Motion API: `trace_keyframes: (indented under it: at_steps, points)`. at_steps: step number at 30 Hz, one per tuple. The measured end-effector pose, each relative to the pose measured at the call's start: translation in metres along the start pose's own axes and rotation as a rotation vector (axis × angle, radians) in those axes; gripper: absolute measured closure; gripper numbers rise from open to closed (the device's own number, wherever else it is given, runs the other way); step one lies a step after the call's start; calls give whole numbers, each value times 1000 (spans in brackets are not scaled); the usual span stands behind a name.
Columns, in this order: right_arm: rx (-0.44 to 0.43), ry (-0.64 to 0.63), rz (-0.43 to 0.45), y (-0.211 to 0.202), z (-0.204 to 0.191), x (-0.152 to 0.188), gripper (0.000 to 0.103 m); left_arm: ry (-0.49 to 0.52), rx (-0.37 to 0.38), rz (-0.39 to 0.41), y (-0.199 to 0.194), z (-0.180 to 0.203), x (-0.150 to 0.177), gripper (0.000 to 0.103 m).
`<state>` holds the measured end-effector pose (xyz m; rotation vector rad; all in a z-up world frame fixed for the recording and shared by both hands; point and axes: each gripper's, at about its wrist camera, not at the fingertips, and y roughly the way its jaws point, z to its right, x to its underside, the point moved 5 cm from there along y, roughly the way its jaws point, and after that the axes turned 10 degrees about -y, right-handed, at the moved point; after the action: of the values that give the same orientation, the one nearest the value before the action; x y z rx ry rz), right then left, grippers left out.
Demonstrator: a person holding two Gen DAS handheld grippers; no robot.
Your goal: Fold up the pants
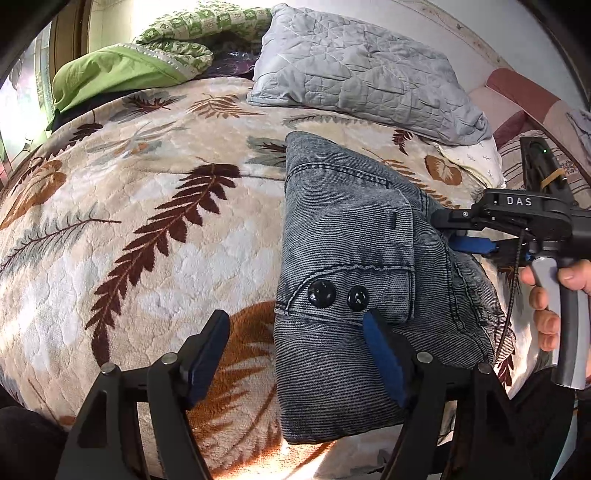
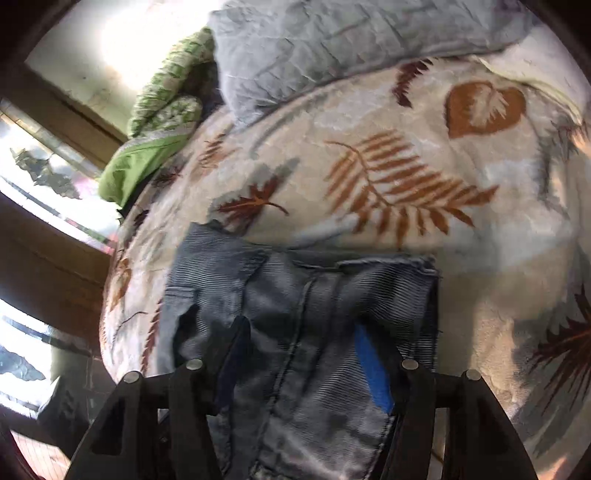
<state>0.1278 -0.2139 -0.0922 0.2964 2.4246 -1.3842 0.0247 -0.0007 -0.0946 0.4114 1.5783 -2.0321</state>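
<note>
The grey-blue denim pants [image 1: 332, 362] lie folded into a compact bundle on the leaf-patterned blanket [image 1: 147, 184], two black buttons [image 1: 321, 293] facing up. My left gripper [image 1: 295, 325] is open at the bundle's near left edge; its right finger [image 1: 380, 350] sits over the denim and the left one over the blanket. My right gripper [image 1: 441, 230] reaches in from the right at the bundle's far side, held by a person's hand [image 1: 546, 295]. In the right wrist view the right gripper [image 2: 299, 332] stands open above the pants [image 2: 332, 288], its pads apart and not pinching the cloth.
A grey quilted pillow [image 1: 354, 70] lies behind the pants, with a green pillow [image 1: 110, 70] and green checked bedding [image 1: 192, 26] at the back left. Pink striped fabric [image 1: 517, 85] is at the far right. A bright window [image 2: 37, 173] shows left of the bed.
</note>
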Motion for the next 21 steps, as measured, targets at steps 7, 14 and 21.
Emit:
trace_keyframes:
  at_steps: [7,14,21]
  points:
    - [-13,-66,98,-41,-24,12,41,-7,1,-1,1,-3,0,27]
    - [-54,-111,-14,-30,-39,68,36,-15,4,-8,1,-2,1,26]
    - [-36,-144,13,-22,-38,79,31,-137,125,65,-28,-23,-25,25]
